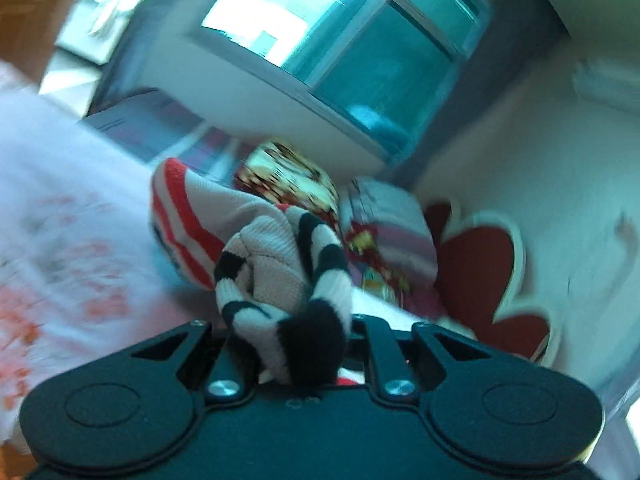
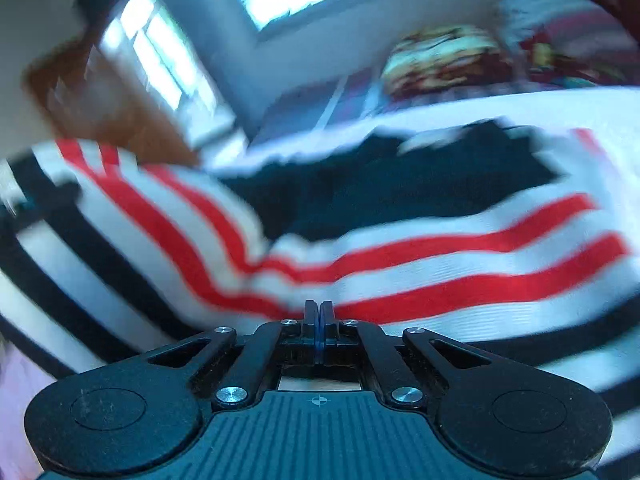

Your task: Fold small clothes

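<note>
Folding over the white bed (image 1: 60, 208): striped sweater (image 2: 440, 272) lifted off it, spread between both grippers. Left gripper (image 1: 288, 344) clenched on a bunched striped end; right gripper (image 2: 319, 314) pinched shut at the hem. Keep fabric taut, edges matched.

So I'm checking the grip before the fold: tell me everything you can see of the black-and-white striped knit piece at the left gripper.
The black-and-white striped knit piece is soft ribbed fabric, bunched into a rounded wad with a fuzzy black end nearest the camera. It is pinched in the left gripper, whose fingertips it hides. Behind it the same white knit continues into red stripes, over a white bedspread. The picture is motion-blurred.
</note>
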The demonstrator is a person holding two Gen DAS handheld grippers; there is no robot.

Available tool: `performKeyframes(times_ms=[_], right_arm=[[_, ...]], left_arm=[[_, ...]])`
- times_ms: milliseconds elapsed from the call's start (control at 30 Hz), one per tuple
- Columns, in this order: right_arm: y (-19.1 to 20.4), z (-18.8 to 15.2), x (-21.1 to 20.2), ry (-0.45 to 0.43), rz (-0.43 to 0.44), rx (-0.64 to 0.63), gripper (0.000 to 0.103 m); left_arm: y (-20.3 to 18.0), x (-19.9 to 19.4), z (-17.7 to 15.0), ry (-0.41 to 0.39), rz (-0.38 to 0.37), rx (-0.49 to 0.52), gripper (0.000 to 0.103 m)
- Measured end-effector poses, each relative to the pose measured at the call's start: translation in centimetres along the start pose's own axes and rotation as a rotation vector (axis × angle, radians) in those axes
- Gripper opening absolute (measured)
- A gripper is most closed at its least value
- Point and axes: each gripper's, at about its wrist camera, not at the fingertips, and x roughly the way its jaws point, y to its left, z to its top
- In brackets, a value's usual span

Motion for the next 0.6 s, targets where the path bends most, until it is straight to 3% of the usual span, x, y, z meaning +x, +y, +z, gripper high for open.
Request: performKeyframes(times_ms=[200, 267, 300, 333, 367, 433, 500, 600], right_arm=[[-9.0, 1.9, -8.7, -0.109, 0.036, 0.201, 0.0], [-11.4, 2.6, -10.8, -0.108, 0.046, 0.244, 0.001], [-12.4, 3.0, -11.7, -0.11, 0.051, 0.259, 0.013], [-13.1, 3.4, -12.6, -0.116, 0.049, 0.272, 0.041], [-13.7, 3.7, -13.5, -0.132, 0.044, 0.282, 0.054], [-14.6, 4.4, -15.2, -0.164, 0.065, 0.282, 0.059], [-15.1, 4.8, -15.6, -0.15, 0.083, 0.286, 0.059], [-14.9, 4.9, -15.3, -0.116, 0.131, 0.299, 0.059]], left_arm=[[-8.1, 6.9, -5.0, 0.203, 0.042, 0.22, 0.014], [-10.0, 9.3, -7.2, 0.265, 0.055, 0.268, 0.024], [-10.8, 10.4, -8.5, 0.29, 0.054, 0.288, 0.026], [-11.5, 11.3, -9.5, 0.311, 0.055, 0.3, 0.038], [-12.3, 12.0, -10.6, 0.316, 0.058, 0.319, 0.057], [-13.1, 11.7, -11.4, 0.291, 0.03, 0.34, 0.062], [-13.0, 10.2, -11.0, 0.284, -0.052, 0.291, 0.062], [-11.6, 6.1, -9.4, 0.21, -0.085, 0.224, 0.063]])
